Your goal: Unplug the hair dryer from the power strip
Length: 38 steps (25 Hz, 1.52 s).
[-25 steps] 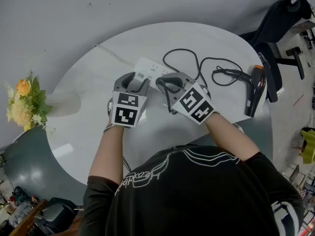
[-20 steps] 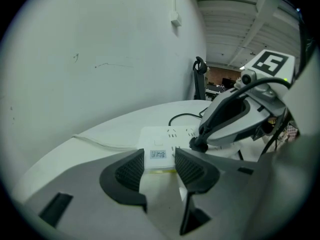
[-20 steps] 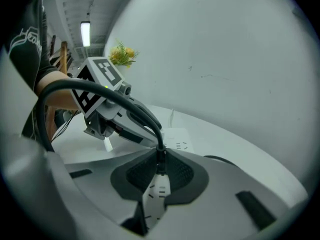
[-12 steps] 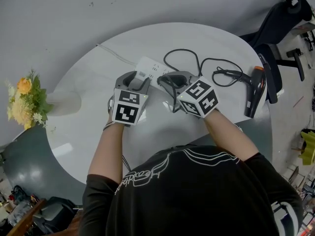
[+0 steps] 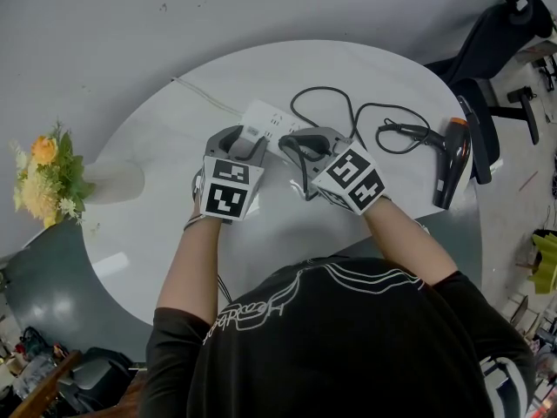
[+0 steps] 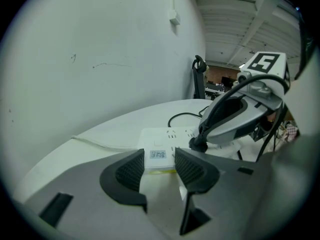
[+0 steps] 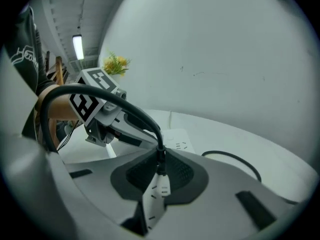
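Left tool (image 6: 159, 160) clamped across near end of power strip (image 6: 167, 135), bracing it against counter (image 5: 148, 207). Right tool (image 7: 159, 171) clenched on black plug (image 6: 196, 144), apparently still seated; gripped low for straight pull. Hair dryer (image 5: 452, 159) lying by counter's right edge, cord (image 5: 350, 113) slack.

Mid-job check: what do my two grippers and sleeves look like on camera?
The left gripper and right gripper have grey moulded shells with black ribbed pads inside the jaws. Each carries a white cube with black square markers. Black short-sleeved T-shirt, white line print.
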Available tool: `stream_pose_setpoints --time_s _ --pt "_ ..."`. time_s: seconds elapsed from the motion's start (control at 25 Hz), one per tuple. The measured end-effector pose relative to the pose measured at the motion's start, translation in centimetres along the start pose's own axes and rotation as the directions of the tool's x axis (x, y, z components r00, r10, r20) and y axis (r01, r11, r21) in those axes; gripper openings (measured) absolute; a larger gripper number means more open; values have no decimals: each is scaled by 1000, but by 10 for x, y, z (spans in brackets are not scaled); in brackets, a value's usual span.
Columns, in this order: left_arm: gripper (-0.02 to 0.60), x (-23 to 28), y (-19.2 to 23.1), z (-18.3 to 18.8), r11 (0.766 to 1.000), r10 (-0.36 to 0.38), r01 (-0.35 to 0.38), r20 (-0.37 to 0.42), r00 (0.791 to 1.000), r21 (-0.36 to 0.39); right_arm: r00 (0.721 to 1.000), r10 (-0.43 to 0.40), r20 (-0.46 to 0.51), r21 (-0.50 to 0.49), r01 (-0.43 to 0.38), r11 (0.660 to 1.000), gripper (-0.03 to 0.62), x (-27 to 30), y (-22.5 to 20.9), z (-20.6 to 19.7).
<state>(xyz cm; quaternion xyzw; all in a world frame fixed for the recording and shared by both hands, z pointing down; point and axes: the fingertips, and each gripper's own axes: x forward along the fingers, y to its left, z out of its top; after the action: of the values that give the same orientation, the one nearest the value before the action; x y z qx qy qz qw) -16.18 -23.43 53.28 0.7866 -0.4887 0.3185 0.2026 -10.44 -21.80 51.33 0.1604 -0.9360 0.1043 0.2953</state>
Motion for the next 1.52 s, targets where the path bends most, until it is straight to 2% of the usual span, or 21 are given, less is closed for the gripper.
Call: stream_pose_setpoints --time_s 0.12,0.28,0.36,0.6,0.72,0.8,0.96,1.08,1.16,1.4,1.52 --pt "192 0 0 0 1000 -7 7 -1 1000 -1 1000 11 26 103 -14 995 31 -1 -5 0" --pt "192 0 0 0 1000 -9 9 -1 1000 -2 999 18 26 138 -22 990 31 -1 -6 0" --pt "192 0 0 0 1000 -7 7 -3 1000 -1 1000 12 27 111 -15 994 31 -2 -6 0" --pt "192 1 0 0 1000 -6 6 -14 1000 3 1000 -13 -18 -90 12 996 28 -2 6 3" --pt "192 1 1 -1 1000 -2 3 -12 1000 4 1000 -10 -25 -123 7 992 28 -2 8 3" --pt "192 1 1 -1 1000 -2 2 -11 1000 1 1000 -9 -18 -76 7 997 28 -2 5 2" --pt "192 1 0 1 1000 -4 4 -6 1000 -2 1000 2 13 80 -3 997 28 -3 -6 2" --pt "192 1 1 0 1000 0 0 -5 1000 -8 1000 14 15 117 -15 993 28 -2 -8 2" --pt "192 1 1 0 1000 1 -1 -6 1000 -9 1000 8 12 95 -9 995 28 -2 -7 2" --pt "192 1 0 0 1000 -1 1 -15 1000 -5 999 -29 -24 -102 26 994 28 -4 4 4" --pt "192 1 1 0 1000 2 -2 -16 1000 -1 999 -28 -32 -131 23 991 27 -4 7 4"
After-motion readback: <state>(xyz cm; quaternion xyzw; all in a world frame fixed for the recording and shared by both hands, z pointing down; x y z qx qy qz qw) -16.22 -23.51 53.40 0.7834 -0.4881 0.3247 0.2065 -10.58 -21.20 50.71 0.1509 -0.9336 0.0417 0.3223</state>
